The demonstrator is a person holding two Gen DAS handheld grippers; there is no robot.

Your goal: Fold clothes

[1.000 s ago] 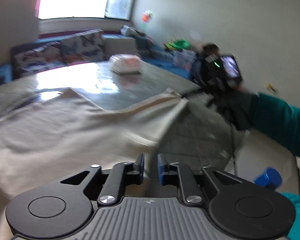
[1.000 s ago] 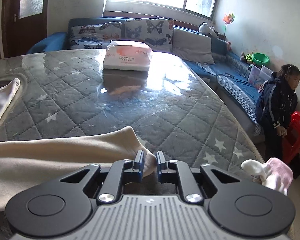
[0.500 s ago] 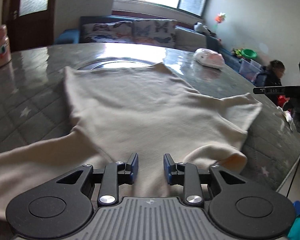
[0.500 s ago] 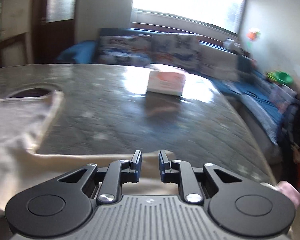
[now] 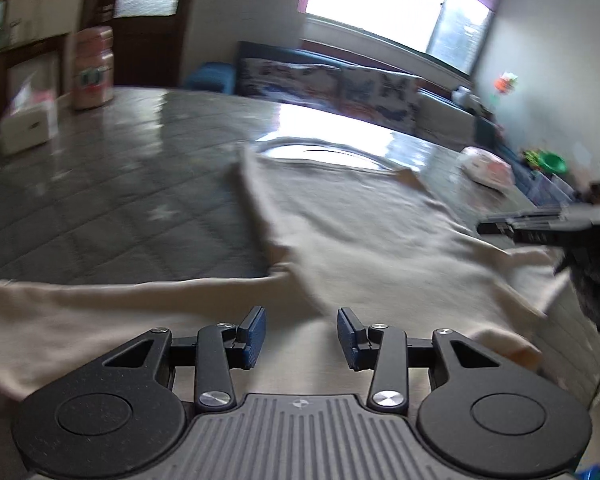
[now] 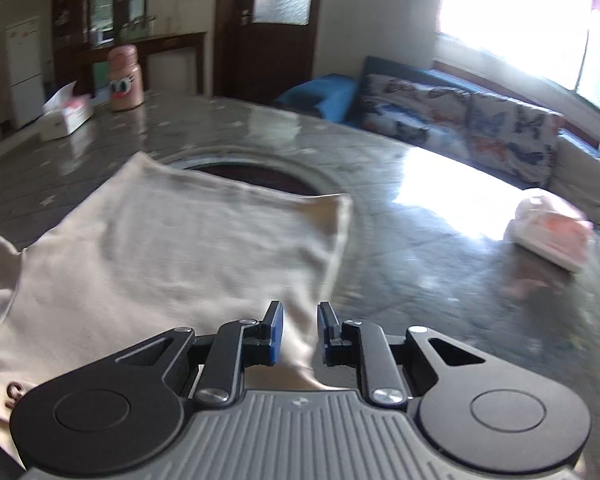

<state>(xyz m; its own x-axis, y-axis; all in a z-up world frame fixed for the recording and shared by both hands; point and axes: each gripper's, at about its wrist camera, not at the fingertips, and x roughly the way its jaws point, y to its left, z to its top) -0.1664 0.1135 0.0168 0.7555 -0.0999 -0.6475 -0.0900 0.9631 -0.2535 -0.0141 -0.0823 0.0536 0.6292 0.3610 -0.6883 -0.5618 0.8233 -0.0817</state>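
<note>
A cream long-sleeved garment (image 5: pixel 360 240) lies spread flat on the grey quilted table (image 5: pixel 120 184), one sleeve (image 5: pixel 100 300) stretched to the left. My left gripper (image 5: pixel 300 338) is open and empty just above the cloth near its near edge. In the right wrist view the same garment (image 6: pixel 160 260) fills the left half. My right gripper (image 6: pixel 298 332) is open with its jaws a small gap apart, over the garment's right edge, holding nothing. The right gripper also shows in the left wrist view (image 5: pixel 540 226) at the far right.
A pink bottle (image 6: pixel 125 80) and a white tissue box (image 6: pixel 66 116) stand at the table's far left. A pink-and-white packet (image 6: pixel 548 236) lies at the right. A round hole in the table (image 6: pixel 252 174) lies behind the garment. A sofa (image 6: pixel 460 120) stands beyond.
Both grippers have let go of the garment and opened. The cloth now lies flat. Both views have swung left toward the door side of the room.
</note>
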